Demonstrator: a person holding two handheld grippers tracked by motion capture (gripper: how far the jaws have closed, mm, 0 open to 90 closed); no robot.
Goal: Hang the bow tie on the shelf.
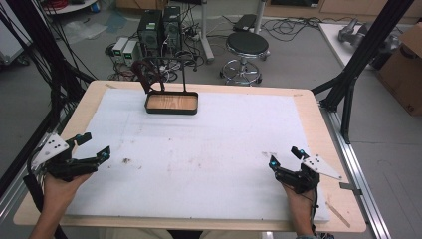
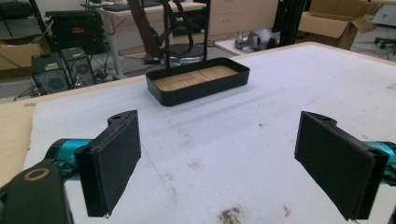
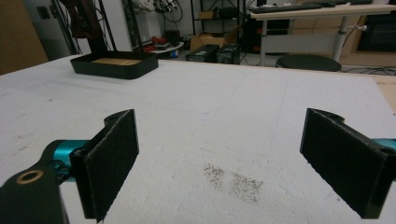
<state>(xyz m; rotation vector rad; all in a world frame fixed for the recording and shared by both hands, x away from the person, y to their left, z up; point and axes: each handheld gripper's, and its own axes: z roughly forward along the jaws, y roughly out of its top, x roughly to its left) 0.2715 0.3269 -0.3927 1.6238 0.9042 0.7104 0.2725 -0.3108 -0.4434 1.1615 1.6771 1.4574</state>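
Note:
A black tray stand [image 1: 171,103] with a wooden floor sits at the far middle-left of the white mat, and a dark strap hangs from its tall rack [image 1: 149,74]. It appears ahead in the left gripper view [image 2: 198,80] and far left in the right gripper view [image 3: 114,64]. My left gripper [image 1: 97,145] rests open near the mat's left edge, its jaws wide apart with nothing between them [image 2: 219,168]. At the right side, near the front, my right gripper [image 1: 284,156] is also open and empty [image 3: 219,168].
The white foam mat [image 1: 209,149] covers most of the wooden table [image 1: 318,129] and carries a few dark smudges [image 3: 233,179]. Beyond the table stand a round stool [image 1: 246,47], computer towers [image 1: 159,30] and cables. Black frame posts [image 1: 358,55] rise at the right.

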